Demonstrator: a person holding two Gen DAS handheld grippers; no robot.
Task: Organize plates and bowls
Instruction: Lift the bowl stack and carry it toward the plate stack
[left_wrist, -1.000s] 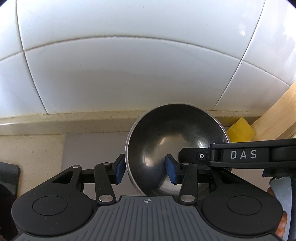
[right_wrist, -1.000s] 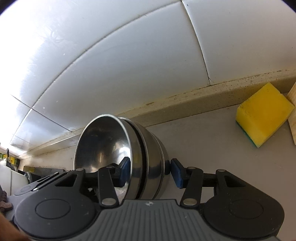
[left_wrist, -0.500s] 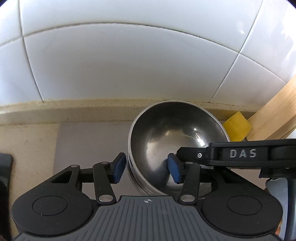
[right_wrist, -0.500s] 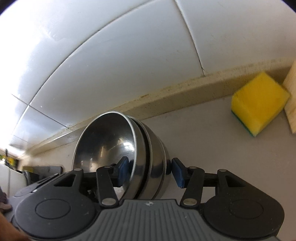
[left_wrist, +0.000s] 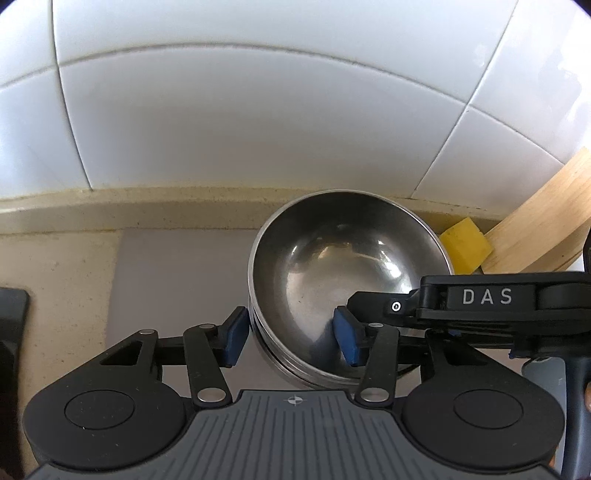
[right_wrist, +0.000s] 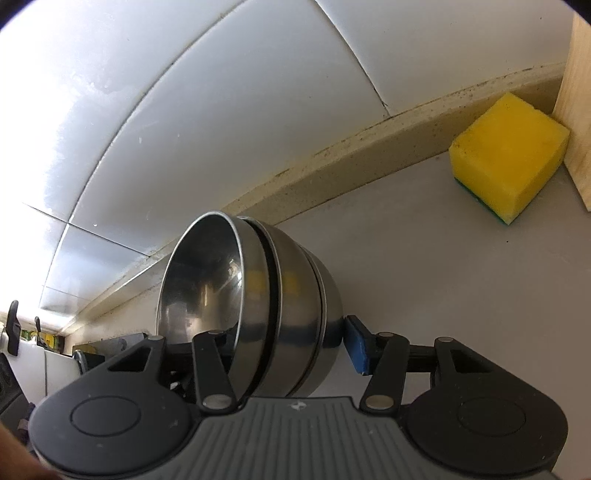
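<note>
Both fingers (right_wrist: 291, 347) part-open, straddling nested steel bowls' (right_wrist: 258, 306) wall, left closing.

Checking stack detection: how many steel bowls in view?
3, nested in one tilted stack on the grey mat: inner bowl, middle bowl, outer bowl. More could hide inside the nest.

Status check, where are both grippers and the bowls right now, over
Left gripper straddling rim of nested steel bowls, jaws closing. Right gripper clamps the stack. Yellow sponge off to the side, clear.
</note>
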